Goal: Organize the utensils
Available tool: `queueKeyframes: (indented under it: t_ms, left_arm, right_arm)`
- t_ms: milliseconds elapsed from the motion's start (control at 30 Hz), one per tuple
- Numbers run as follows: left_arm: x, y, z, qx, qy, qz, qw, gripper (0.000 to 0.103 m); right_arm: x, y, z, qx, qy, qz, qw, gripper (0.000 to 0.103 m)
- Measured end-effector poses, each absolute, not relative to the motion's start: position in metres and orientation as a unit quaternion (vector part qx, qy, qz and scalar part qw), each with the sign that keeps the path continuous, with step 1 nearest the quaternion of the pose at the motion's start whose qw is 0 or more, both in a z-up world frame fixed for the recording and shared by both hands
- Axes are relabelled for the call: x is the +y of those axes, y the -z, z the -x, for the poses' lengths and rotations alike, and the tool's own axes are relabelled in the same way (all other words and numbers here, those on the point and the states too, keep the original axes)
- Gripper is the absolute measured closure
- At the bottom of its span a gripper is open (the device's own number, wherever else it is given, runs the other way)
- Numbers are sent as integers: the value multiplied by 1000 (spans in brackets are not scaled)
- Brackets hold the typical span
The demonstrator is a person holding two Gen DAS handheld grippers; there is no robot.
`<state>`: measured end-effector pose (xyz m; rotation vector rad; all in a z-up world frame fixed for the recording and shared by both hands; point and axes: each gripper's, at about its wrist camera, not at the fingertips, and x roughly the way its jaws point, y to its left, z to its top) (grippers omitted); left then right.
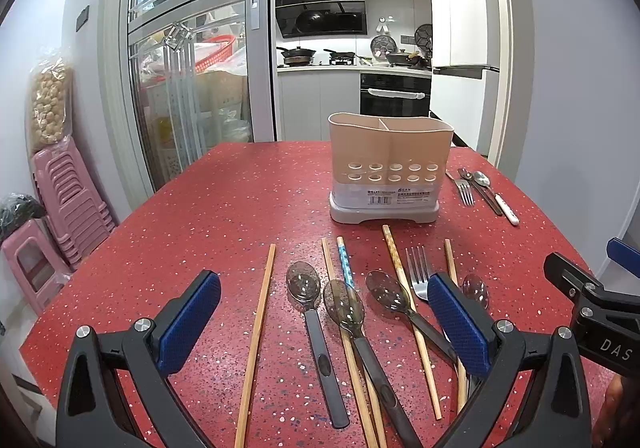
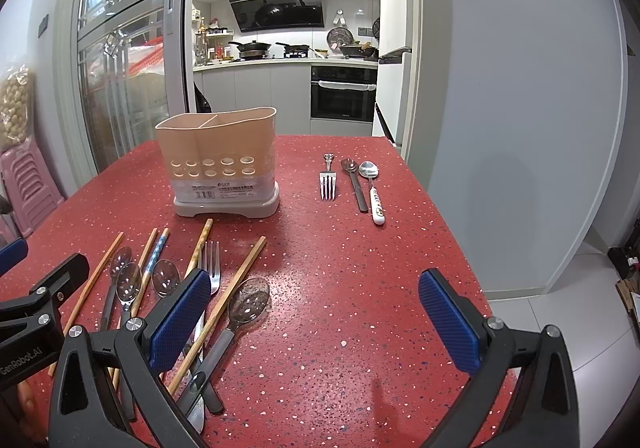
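Observation:
A beige two-compartment utensil holder (image 1: 390, 167) (image 2: 222, 163) stands empty on the red speckled table (image 1: 200, 207) (image 2: 360, 268). In front of it lie several wooden chopsticks (image 1: 258, 324) (image 2: 224, 300), several grey-handled spoons (image 1: 310, 296) (image 2: 246, 306) and a steel fork (image 1: 417, 272) (image 2: 211, 266). A second fork (image 1: 464, 189) (image 2: 328, 181) and two spoons (image 1: 486, 187) (image 2: 370, 183) lie right of the holder. My left gripper (image 1: 324, 320) is open and empty above the pile. My right gripper (image 2: 314, 318) is open and empty over bare table right of the pile.
Stacked pink stools (image 1: 60, 207) stand left of the table by a glass sliding door (image 1: 180, 67). A kitchen with an oven (image 1: 396, 93) lies behind the table. The table's right edge drops to a tiled floor (image 2: 560, 320).

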<state>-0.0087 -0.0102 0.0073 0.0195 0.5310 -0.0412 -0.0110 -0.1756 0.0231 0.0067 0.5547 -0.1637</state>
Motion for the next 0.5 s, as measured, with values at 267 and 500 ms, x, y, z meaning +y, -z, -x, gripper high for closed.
queueKeyframes:
  t_ms: [267,500]
  left_arm:
    - [-10,-6,9,264,20,-10,964,0]
    - [-10,-5,9,264,19,-9,964,0]
  right_arm:
    - [-175,-23,11,274,80,-3,958,0]
    - [-175,-21,12,275,80,-4,958,0]
